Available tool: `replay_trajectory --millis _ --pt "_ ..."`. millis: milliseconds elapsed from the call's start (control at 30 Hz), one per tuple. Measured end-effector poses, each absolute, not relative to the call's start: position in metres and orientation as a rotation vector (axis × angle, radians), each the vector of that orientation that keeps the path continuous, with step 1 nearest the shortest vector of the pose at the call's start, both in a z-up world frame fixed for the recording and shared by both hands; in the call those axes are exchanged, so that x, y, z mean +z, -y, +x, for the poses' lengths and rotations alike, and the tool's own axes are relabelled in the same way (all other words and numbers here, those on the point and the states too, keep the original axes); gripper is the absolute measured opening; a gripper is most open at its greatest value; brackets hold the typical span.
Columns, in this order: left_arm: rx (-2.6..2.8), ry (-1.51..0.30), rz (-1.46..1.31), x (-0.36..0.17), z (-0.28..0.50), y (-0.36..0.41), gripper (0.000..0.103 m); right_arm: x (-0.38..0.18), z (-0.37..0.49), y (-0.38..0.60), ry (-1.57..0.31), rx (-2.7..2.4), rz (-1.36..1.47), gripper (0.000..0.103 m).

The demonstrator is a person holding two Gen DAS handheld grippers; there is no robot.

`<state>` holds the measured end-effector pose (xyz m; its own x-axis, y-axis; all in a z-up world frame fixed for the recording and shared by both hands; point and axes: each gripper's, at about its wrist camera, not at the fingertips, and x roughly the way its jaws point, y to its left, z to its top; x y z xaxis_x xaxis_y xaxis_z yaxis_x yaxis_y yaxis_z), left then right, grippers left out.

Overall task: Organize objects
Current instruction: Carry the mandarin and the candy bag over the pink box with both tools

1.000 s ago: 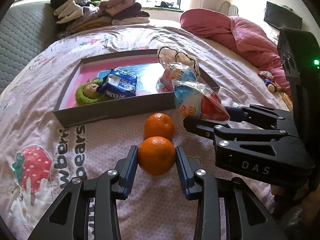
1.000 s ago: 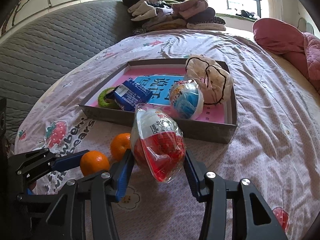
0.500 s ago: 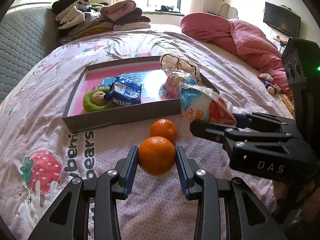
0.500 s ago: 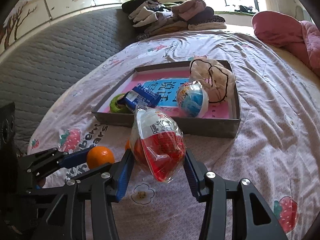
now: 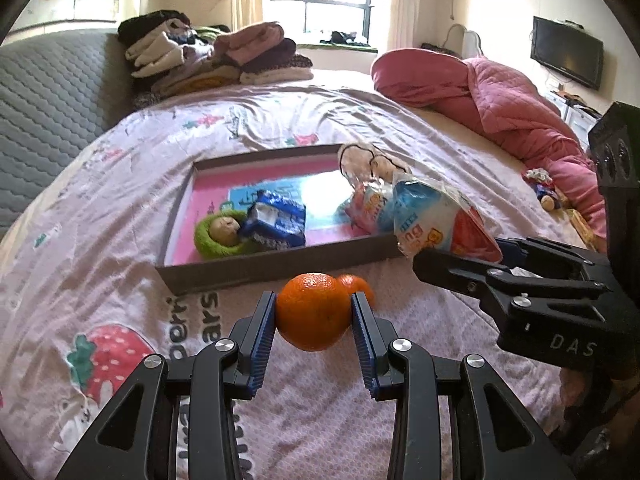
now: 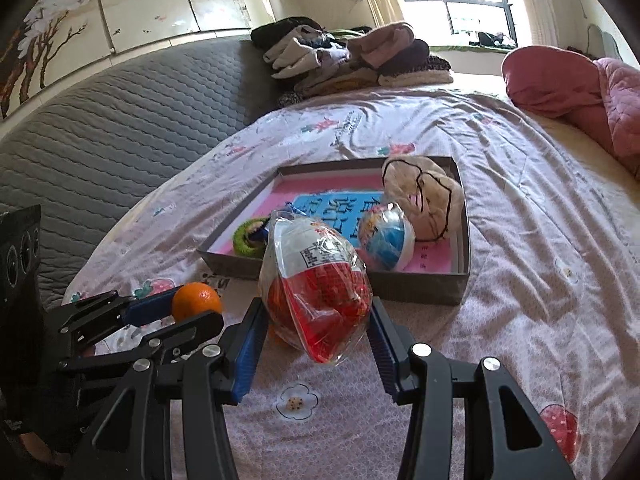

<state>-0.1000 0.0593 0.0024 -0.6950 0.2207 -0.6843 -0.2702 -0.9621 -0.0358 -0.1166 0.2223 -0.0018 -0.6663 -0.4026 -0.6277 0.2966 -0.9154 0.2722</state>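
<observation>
The left tool [image 5: 314, 314] gripped a round, bright orange [image 5: 312, 310] at lower centre, clear of the bed [image 5: 100, 216], with a second orange [image 5: 360, 282] peeking behind it. The right tool [image 6: 318, 320] clamped a clear-wrapped red-and-white toy egg [image 6: 314, 288]. Only the left view showed the doll [image 5: 224, 230] and blue packet [image 5: 276, 224] in the box [image 5: 260, 268]; only the right showed the painted wall panels [image 6: 120, 4].
</observation>
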Motion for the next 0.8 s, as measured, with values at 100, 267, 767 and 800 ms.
replay_trajectory --millis 100,267,767,800 --pt "2.675 -0.092 -1.054 0.006 -0.101 -0.057 0.038 0.001 -0.116 -0.221 0.205 -2.555 1.001 0.050" --pt "2.691 -0.084 -1.031 0.013 -0.102 -0.053 0.038 0.007 -0.113 -0.218 0.197 -2.565 0.975 0.050" --pt "2.765 -0.116 -0.938 0.039 -0.117 -0.039 0.038 0.024 -0.119 -0.216 0.192 -2.614 0.914 0.050" --pt "2.770 -0.118 -0.931 0.041 -0.119 -0.037 0.038 0.026 -0.120 -0.217 0.196 -2.617 0.909 0.050"
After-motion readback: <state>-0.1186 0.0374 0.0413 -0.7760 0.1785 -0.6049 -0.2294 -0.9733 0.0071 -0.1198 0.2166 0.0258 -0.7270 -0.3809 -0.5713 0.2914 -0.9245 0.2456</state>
